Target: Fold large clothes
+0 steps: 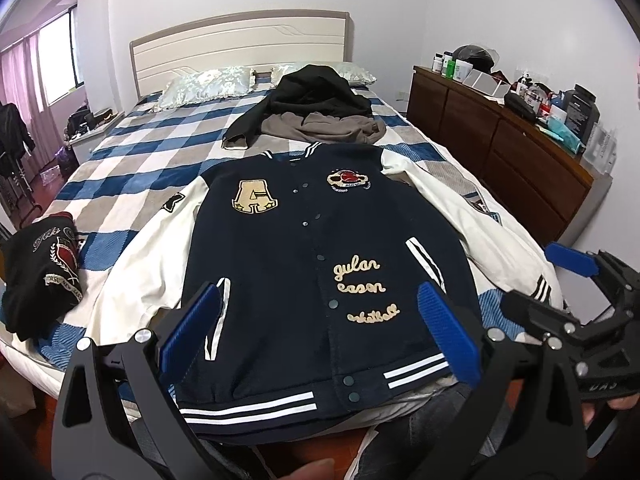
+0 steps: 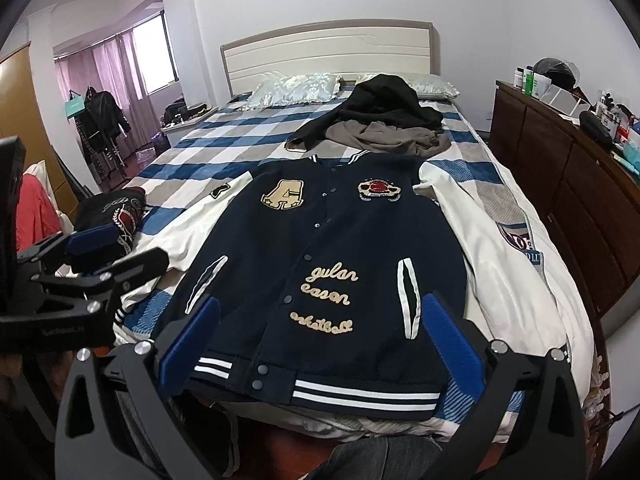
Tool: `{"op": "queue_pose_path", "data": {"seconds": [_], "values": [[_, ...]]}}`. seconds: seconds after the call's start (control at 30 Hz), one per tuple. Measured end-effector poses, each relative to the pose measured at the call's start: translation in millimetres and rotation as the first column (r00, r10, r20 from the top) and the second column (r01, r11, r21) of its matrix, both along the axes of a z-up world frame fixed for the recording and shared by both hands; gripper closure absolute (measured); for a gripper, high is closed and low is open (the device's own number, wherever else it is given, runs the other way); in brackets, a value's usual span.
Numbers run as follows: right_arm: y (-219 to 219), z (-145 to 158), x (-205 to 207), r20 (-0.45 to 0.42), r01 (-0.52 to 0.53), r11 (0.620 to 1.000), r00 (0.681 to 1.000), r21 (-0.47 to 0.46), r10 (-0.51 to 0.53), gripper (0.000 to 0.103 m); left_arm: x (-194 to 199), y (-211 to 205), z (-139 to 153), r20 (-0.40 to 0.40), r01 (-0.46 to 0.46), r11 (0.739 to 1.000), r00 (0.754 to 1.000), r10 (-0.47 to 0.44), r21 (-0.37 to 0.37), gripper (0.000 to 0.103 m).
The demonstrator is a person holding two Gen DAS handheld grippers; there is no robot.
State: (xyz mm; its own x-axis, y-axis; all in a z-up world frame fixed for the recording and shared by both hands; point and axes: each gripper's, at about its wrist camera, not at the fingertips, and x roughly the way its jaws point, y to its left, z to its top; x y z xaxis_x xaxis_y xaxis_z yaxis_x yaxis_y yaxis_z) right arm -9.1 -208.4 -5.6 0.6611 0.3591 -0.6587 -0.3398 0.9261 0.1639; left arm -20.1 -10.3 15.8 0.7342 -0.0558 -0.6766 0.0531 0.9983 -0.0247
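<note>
One varsity jacket (image 1: 304, 264), navy body, cream sleeves, snapped shut, laid face up on checked bed (image 1: 160, 148), collar toward headboard, striped hem (image 1: 280, 396) at near mattress edge. Two sleeves spread outward: one sleeve (image 1: 152, 264) on left-gripper side, other sleeve (image 2: 480, 248) running toward dresser (image 2: 580, 184). Left gripper (image 1: 320, 330): fingers spread wide, empty, hovering over lower front of jacket, hem band just beyond and below fingertips, no contact evident. Right gripper (image 2: 320, 336): fingers likewise parted, nothing held, poised above same hem region, nearer pocket welt on dresser side. Neither pair of fingers touching cloth, as far as visible. Risks, judged: thick ribbed hem and padded body likely to slip from shallow pinch, leaving only top layer lifted and back panel dragging; snaps (image 2: 262, 370) possibly caught between pads, weakening hold. Hem overhanging bed edge, so careless tug toward person liable to slide whole garment off mattress. Slick cream sleeves prone to sliding back out once folded inward. Unfolded heap, black and grey clothes (image 1: 320, 108), lying just beyond collar: forward fold of hem liable to land on it or push it along. Folded black garment (image 1: 44, 268) near left sleeve cuff: sweeping that sleeve could disturb it. Grippers close together over one hem: collision possible if both aim at centre.
</note>
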Motion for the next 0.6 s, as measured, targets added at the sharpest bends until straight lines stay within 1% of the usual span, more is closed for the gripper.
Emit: {"op": "queue_pose_path", "data": {"seconds": [0.23, 0.3, 0.43, 0.5, 0.6], "values": [[-7.7, 0.4, -2.2, 0.005, 0.022, 1.000, 1.000, 0.017, -0.022, 0.004, -0.8, -5.4, 0.7, -0.001, 0.016, 1.000, 1.000, -0.016, 0.007, 0.006], [-10.5, -0.7, -3.0, 0.008, 0.010, 0.999, 1.000, 0.047, -0.010, 0.004, 2.0, -7.9, -2.3, -0.004, 0.012, 1.000, 1.000, -0.012, 0.008, 0.006], [-20.5, -9.7, 0.4, -0.002, 0.011, 0.996, 1.000, 0.092, -0.011, 0.004, 8.1, -12.7, -9.6, -0.010, 0.007, 1.000, 1.000, -0.007, 0.004, 0.006], [-23.2, -14.5, 2.6, -0.003, 0.016, 0.995, 1.000, 0.095, -0.015, 0.004, 11.6, -16.5, -12.4, -0.019, 0.017, 1.000, 1.000, -0.017, -0.002, 0.006], [-30.3, -24.8, 9.7, -0.015, 0.016, 0.993, 1.000, 0.116, -0.014, 0.004, 18.8, -25.4, -20.5, -0.027, 0.034, 0.999, 0.999, -0.034, 0.013, 0.006]]}}
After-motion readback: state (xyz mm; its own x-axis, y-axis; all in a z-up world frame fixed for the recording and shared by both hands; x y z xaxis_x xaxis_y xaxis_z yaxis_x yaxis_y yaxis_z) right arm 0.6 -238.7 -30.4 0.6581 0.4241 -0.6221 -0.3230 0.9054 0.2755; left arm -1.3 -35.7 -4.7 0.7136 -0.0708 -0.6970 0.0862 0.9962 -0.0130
